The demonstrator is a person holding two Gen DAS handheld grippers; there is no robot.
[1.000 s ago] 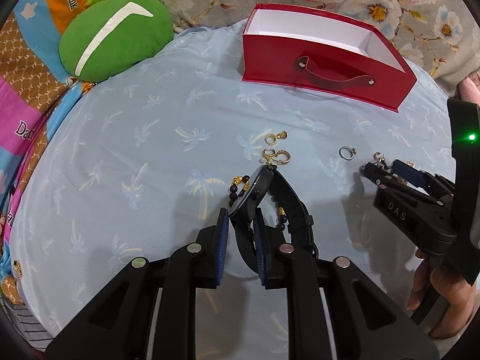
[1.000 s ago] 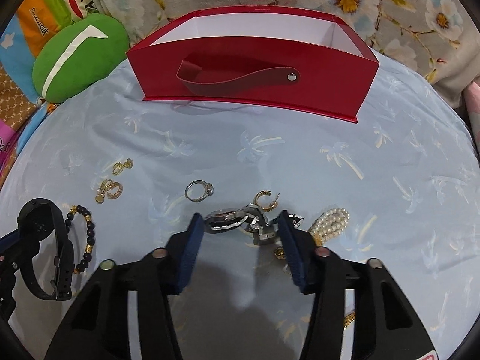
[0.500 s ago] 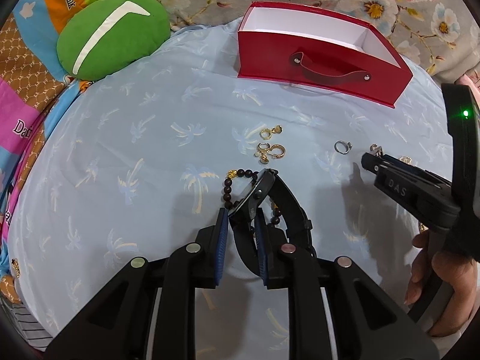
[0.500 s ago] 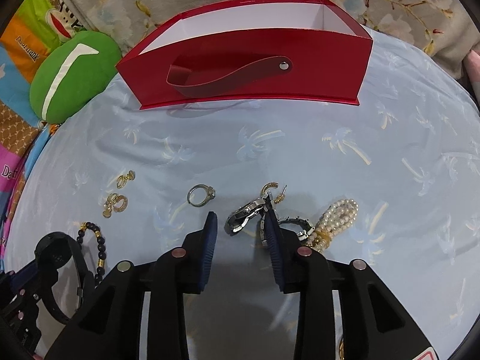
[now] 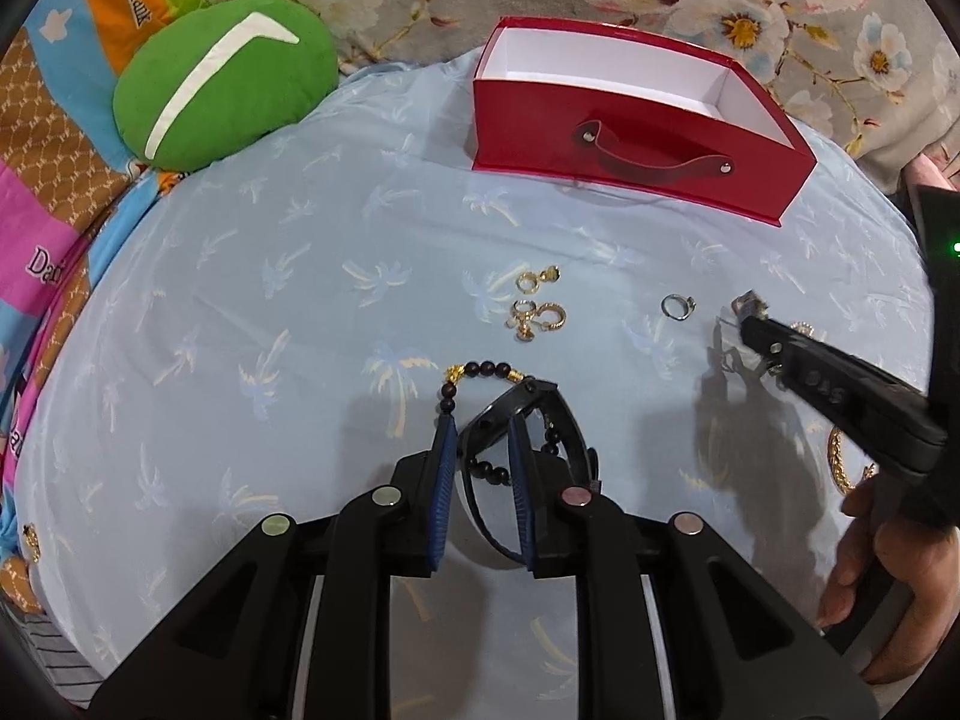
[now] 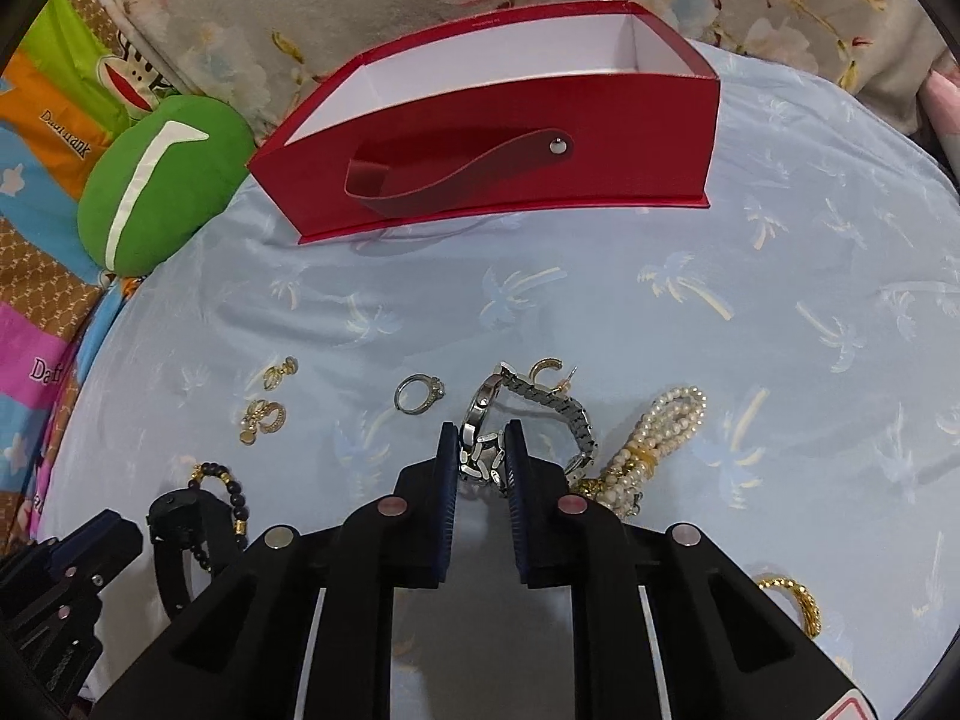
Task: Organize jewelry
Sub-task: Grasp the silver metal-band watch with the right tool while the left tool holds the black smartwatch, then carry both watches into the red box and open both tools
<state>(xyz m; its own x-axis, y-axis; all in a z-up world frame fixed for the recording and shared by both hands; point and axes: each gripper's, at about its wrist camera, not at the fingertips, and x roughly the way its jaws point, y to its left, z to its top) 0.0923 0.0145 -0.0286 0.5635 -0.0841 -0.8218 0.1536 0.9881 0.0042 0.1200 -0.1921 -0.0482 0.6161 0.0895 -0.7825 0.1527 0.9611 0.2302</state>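
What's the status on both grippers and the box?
Left gripper shut on black watch. Right gripper closing on silver watch. Red box open, path clear.

Your right gripper (image 6: 482, 450) is closing its blue-padded jaws on the silver metal link-bracelet watch (image 6: 523, 414); the band sits between the pads, touching both. Just right of the jaws lies the bundled white pearl strand with a gold clasp (image 6: 651, 441). Ahead and slightly left rests the silver ring with a stone (image 6: 419, 394); ahead and slightly right, the gold hoop earring (image 6: 545, 370). Further left lie the gold earrings (image 6: 264, 414). Well beyond the jaws stands the open red box with a white interior and strap handle (image 6: 630, 138). The left gripper (image 6: 66, 570) appears at the lower left, beside the black strap watch (image 6: 180, 540).
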